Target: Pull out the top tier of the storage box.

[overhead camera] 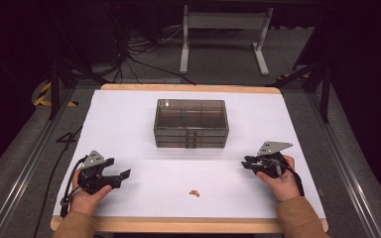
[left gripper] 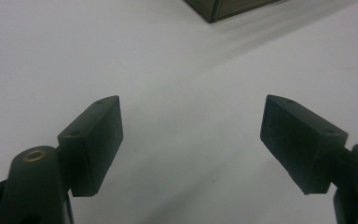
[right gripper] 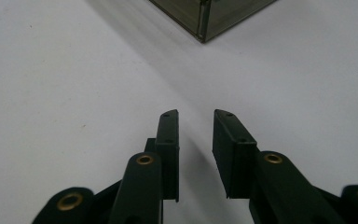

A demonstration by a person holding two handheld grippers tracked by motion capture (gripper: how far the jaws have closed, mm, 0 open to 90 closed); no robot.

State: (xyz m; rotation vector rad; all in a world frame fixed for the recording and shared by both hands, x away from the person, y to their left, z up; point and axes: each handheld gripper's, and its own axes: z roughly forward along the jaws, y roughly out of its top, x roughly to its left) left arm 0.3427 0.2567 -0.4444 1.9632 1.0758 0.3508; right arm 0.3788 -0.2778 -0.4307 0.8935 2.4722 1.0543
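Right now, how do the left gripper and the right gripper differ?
The left gripper has its jaws spread wide; the right gripper has its jaws drawn close, with a narrow gap. The left gripper sits at the table's near left, the right gripper at its near right, a little closer to the smoky box. Both are empty, each held by a hand low over the white surface.

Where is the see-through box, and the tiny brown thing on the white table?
see-through box (overhead camera: 191, 119), high view, middle of its front wall.
tiny brown thing (overhead camera: 194, 193), high view, its centre.
white table (overhead camera: 129, 124), high view, bare part.
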